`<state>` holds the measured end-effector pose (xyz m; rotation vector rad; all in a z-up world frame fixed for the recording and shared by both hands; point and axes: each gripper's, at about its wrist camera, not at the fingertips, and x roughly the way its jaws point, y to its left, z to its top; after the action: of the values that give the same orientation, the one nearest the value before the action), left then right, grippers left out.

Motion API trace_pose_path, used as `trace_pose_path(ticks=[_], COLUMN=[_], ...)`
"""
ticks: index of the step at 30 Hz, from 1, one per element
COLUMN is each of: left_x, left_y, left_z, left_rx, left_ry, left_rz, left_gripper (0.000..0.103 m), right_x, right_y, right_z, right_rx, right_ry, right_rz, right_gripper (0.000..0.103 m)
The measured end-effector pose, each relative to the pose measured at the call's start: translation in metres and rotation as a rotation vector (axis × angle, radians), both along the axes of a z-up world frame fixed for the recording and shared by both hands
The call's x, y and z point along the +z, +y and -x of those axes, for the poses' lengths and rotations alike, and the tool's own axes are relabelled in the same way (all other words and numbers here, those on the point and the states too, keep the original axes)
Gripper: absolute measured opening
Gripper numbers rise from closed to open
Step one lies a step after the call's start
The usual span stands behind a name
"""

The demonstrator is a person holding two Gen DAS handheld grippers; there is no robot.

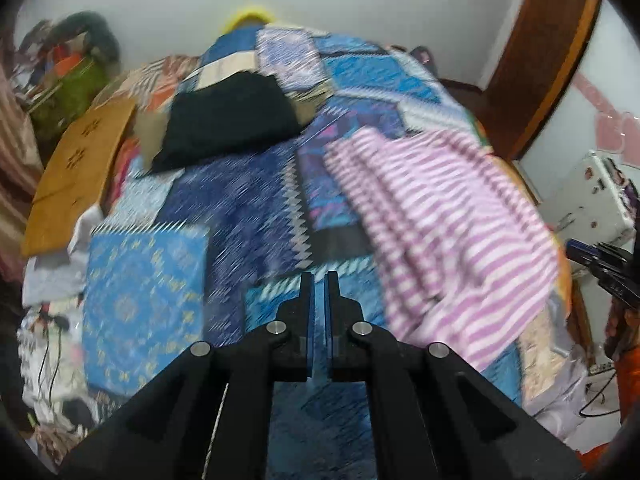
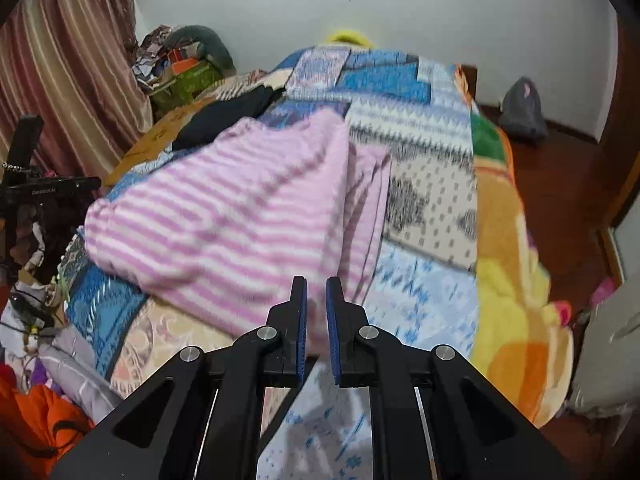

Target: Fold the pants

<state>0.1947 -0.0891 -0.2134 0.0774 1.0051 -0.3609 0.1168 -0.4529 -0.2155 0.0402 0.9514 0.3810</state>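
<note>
Patchwork bedding in blues and whites is covering the bed [image 1: 248, 208] that I am working over from my remote seat, a pale wall rising behind it. Lying on that quilt are the pink-and-white striped pants [image 1: 436, 232], already bunched into a thick, layered bundle toward the bed's right side; through the right wrist camera the same pants [image 2: 240, 216] are showing a fold running along the top, with uneven layers stacked beneath. I am judging the folding as partly done: at least one fold is in, but the bundle is looking loose and untidy, so squaring and a final fold are probably remaining. My left gripper [image 1: 319, 280] is hanging over bare quilt beside the pants, its jaws clenched together on nothing. My right gripper [image 2: 316, 284] is hovering at the near edge of the pants, jaws nearly closed with a narrow gap, and no cloth is showing pinched between them. Farther up the bed, a dark folded garment [image 1: 228, 124] is resting near a brown board [image 1: 76, 176], well apart from the pants. Motion blur is softening both views.
</note>
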Motion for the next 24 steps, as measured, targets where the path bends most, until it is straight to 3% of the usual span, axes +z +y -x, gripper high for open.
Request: trace_pose_path(ticks=[4,5,8,15,16,18,19,20,21,23,24], left_x=[0.008,0.008,0.001,-0.031,-0.037,-0.047,-0.05,-0.053,-0.054,-0.053,-0.052], left_y=[-0.03,-0.035,-0.059,-0.09,-0.094,-0.094,-0.094,-0.092,-0.089,-0.085,-0.084], left_z=[-0.014,-0.018,-0.028,-0.045,-0.047,-0.052,-0.055,-0.058,-0.06,-0.063,-0.062], left_rx=[-0.064,-0.074,-0.118,-0.167,-0.17,-0.167,-0.161,-0.147,-0.135,-0.113,-0.1], left_ry=[0.002,0.007,0.018,0.134,0.147,0.178,0.191,0.2,0.206,0.198,0.169], left_rz=[0.045,0.053,0.039,0.054,0.049,0.059,0.062,0.069,0.081,0.087,0.052], left_gripper=[0.025,0.032,0.039,0.04,0.039,0.026,0.012,0.007,0.006,0.003,0.003], right_x=[0.012,0.013,0.011,-0.022,-0.028,-0.036,-0.04,-0.042,-0.043,-0.042,-0.041], right_y=[0.004,0.005,0.01,0.011,0.01,0.01,0.011,0.012,0.013,0.018,0.02], right_z=[-0.018,-0.022,-0.038,-0.073,-0.078,-0.083,-0.085,-0.086,-0.085,-0.084,-0.083], right_rx=[-0.002,0.002,0.016,0.017,0.015,0.016,0.028,0.036,0.046,0.07,0.081], right_ry=[-0.039,-0.053,-0.068,0.014,0.034,0.058,0.072,0.074,0.068,0.054,0.036], right_rz=[-0.009,-0.003,0.011,-0.013,-0.03,-0.054,-0.068,-0.076,-0.083,-0.058,-0.044], right_gripper=[0.039,0.04,0.04,0.04,0.04,0.04,0.037,0.031,0.017,0.01,0.007])
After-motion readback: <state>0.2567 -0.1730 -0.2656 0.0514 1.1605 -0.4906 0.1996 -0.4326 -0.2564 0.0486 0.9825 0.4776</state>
